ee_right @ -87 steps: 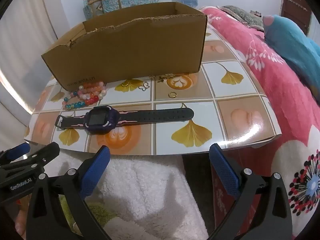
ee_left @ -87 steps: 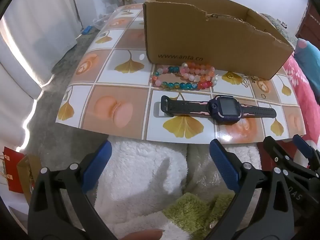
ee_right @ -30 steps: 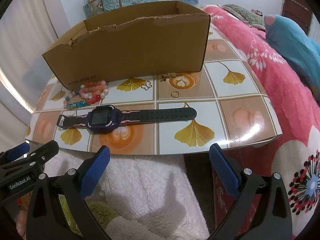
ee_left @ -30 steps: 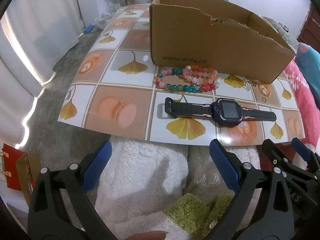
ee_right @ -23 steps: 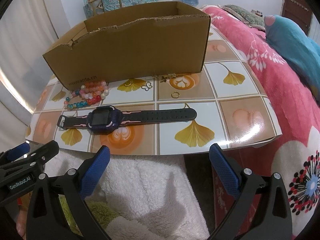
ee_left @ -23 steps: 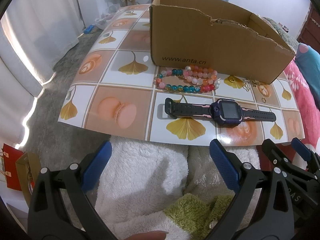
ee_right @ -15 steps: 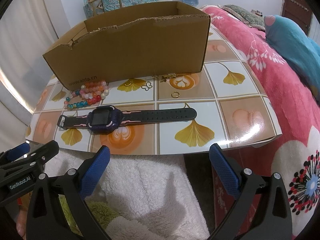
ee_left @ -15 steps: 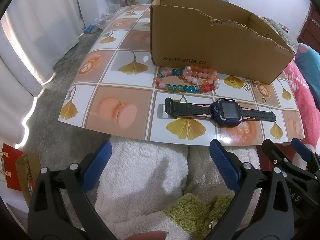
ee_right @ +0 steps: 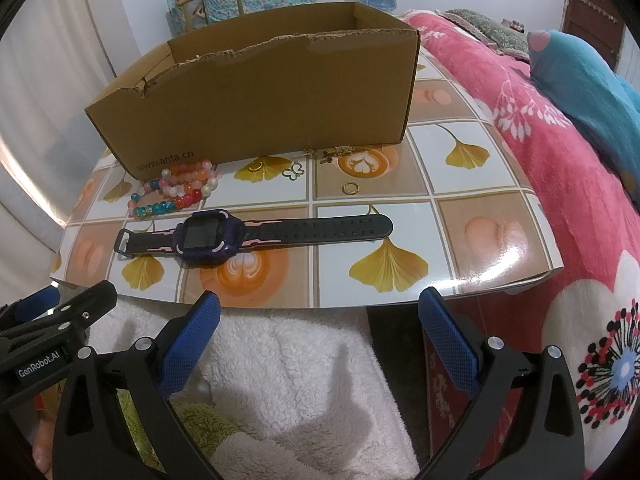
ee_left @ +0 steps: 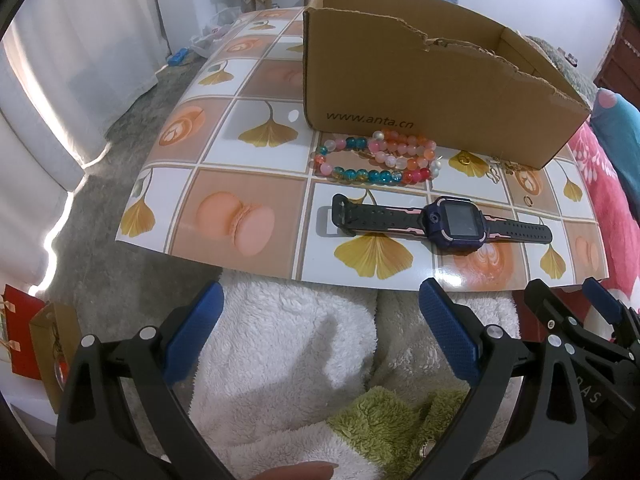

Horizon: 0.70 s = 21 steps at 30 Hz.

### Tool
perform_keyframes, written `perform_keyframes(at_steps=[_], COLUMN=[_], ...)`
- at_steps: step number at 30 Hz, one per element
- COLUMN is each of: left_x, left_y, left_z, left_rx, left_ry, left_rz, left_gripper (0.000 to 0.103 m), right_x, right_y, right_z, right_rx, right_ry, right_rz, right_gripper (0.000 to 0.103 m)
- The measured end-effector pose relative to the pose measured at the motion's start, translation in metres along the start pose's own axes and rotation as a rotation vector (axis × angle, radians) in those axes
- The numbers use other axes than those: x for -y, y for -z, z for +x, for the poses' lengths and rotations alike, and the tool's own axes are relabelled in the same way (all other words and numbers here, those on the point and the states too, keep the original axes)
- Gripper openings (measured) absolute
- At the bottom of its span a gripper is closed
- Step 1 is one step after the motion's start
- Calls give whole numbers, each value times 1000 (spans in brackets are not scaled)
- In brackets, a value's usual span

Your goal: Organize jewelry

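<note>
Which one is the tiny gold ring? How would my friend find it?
Start at the big cardboard box on the tiled mat. In front of its right end, between box and watch, lies the small gold ring. It is a plain round hoop lying alone, unlike the butterfly-shaped charm and colourful bead bracelets further left.

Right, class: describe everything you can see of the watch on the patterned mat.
The watch is a chunky smartwatch with a dark purple case, a blank dark square screen and a black strap with pink accents. It looks like plastic and rubber. It lies flat and unbuckled, strap stretched out, screen up, on the mat, buckle end toward the left gripper's side. The bead bracelets lie just behind it, apart from it, before the cardboard box. Nothing grips it; both jaws are open and short of the mat.
</note>
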<state>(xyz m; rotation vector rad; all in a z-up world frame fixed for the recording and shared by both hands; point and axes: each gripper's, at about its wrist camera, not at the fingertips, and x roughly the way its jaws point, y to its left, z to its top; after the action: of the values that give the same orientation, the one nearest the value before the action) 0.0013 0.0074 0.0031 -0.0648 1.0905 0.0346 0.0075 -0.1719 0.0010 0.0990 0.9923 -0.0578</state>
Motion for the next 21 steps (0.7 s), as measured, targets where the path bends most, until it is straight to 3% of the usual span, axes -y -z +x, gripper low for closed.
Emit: perform_keyframes(at_steps=[21], left_x=[-5], left_y=[-2], left_z=[4], left_rx=[7], left_ry=[13], left_rz=[-12], left_gripper=[94], right_x=[0], right_y=[-1], right_z=[-2], right_rx=[7], right_ry=[10], right_rz=[-1], right_gripper=[96])
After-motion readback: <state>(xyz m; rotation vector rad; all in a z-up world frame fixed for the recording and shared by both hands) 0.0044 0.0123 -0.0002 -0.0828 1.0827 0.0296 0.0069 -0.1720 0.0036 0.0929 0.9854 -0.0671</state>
